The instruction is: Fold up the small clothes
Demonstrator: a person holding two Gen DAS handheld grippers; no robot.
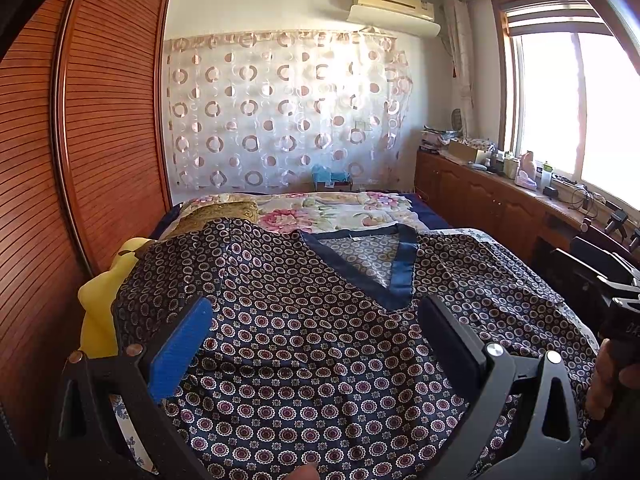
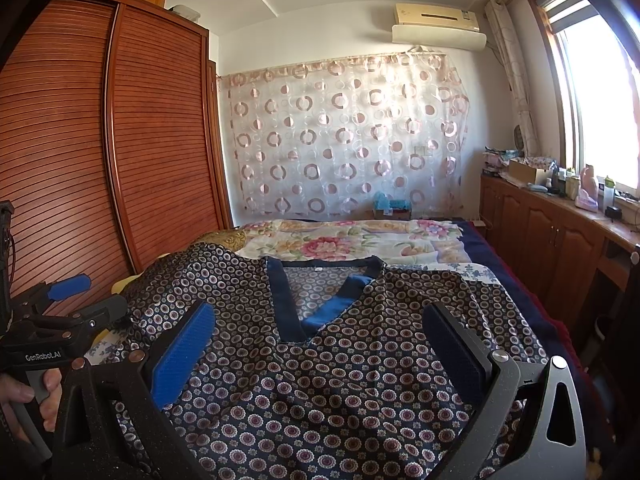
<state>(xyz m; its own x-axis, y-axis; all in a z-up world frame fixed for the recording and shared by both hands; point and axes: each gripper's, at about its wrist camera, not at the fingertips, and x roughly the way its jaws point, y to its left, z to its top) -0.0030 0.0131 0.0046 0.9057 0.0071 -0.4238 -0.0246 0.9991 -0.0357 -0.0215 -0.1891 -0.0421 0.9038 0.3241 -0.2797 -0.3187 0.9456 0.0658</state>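
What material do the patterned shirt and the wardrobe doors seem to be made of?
Patterned shirt: probably satin or silky synthetic, since the blue neckline band shines and the cloth falls in soft folds. Wardrobe doors: apparently reddish-brown wood or wood veneer with a glossy varnish; they have fine horizontal slats.

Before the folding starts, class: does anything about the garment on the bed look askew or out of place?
Yes. The patterned top lies spread but not flat. One side of its blue V-neck trim is flipped over, showing a brighter blue face, and the left shoulder humps over a yellow item beneath. Both hand-held grippers hang open above it.
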